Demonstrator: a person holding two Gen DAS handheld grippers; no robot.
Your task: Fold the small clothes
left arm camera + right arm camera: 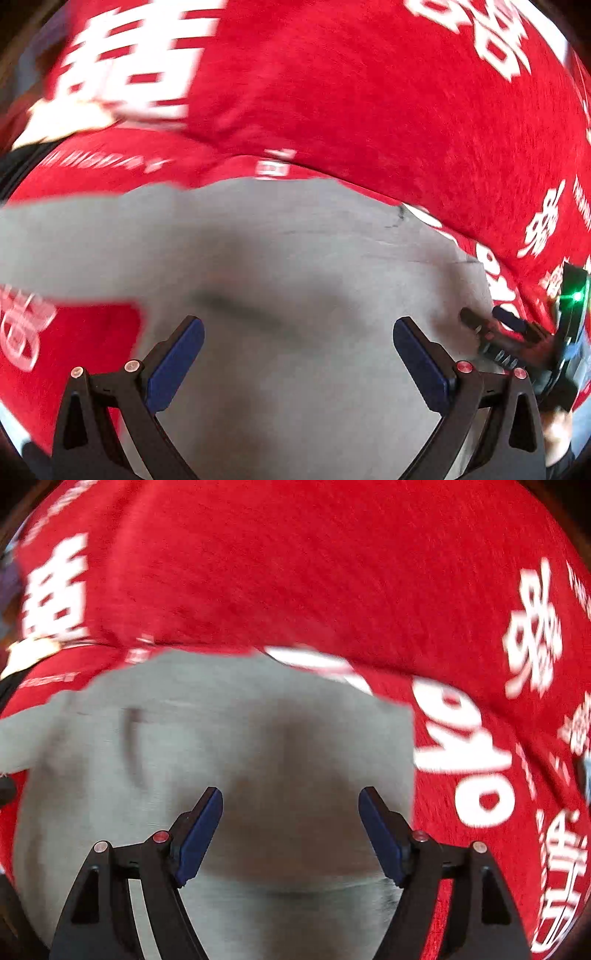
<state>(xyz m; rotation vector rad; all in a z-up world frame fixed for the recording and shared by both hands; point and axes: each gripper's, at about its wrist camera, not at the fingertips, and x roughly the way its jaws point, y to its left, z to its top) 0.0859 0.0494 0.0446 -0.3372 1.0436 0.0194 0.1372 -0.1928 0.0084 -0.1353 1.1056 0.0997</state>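
Two hand-held grippers w/ black arms and blue pads hang over a grey, soft-looking garment lying on a red cloth printed w/ white characters.

Left wrist view: left gripper (298,356) has its jaws spread wide, nothing between the pads; they stand above the grey garment (280,258), pointing steeply down at it. Garment fills the near and middle part of the view, w/ a sleeve-like strip reaching off to the left. Red cloth (369,92) wraps round it on the far side, left and right. At the right edge, near, the other gripper's black body shows w/ a green light, one dark tip just at the garment's right edge.

Right wrist view: right gripper (290,830) also has jaws standing wide, pads clear of any fabric, over the garment's middle. Garment's right edge runs just beside the right pad; red cloth beyond it.

Writing: large white block characters and small lines of white lettering on the red cloth, but motion blur makes them unreadable. No brand or label legible on the garment.
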